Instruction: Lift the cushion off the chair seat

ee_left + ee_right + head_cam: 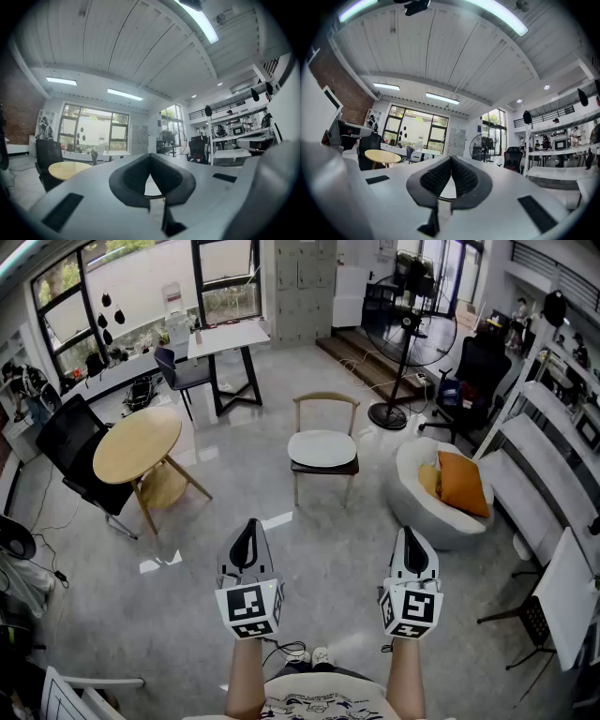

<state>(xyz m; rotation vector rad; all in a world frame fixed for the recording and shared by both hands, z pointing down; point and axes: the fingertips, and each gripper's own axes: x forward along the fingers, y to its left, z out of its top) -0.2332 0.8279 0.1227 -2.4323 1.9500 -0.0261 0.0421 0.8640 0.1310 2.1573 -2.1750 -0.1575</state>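
Note:
In the head view a wooden chair [324, 409] stands in the middle of the room, well ahead of me. A round white cushion [322, 447] lies flat on its seat. Both grippers are held level in front of me, far short of the chair. My left gripper [250, 522] is shut with nothing in it, and my right gripper [410, 532] is shut and empty too. In the left gripper view the left gripper [150, 157] shows its dark pads meeting, with a sliver of the white cushion [153, 186] behind them. The right gripper [451, 160] looks the same in its own view.
A round wooden table [137, 443] and a black office chair [75, 442] stand at the left. A white beanbag [422, 507] with an orange pillow [462, 482] is right of the chair. A floor fan [405, 338] stands behind, shelving [534, 451] at the right.

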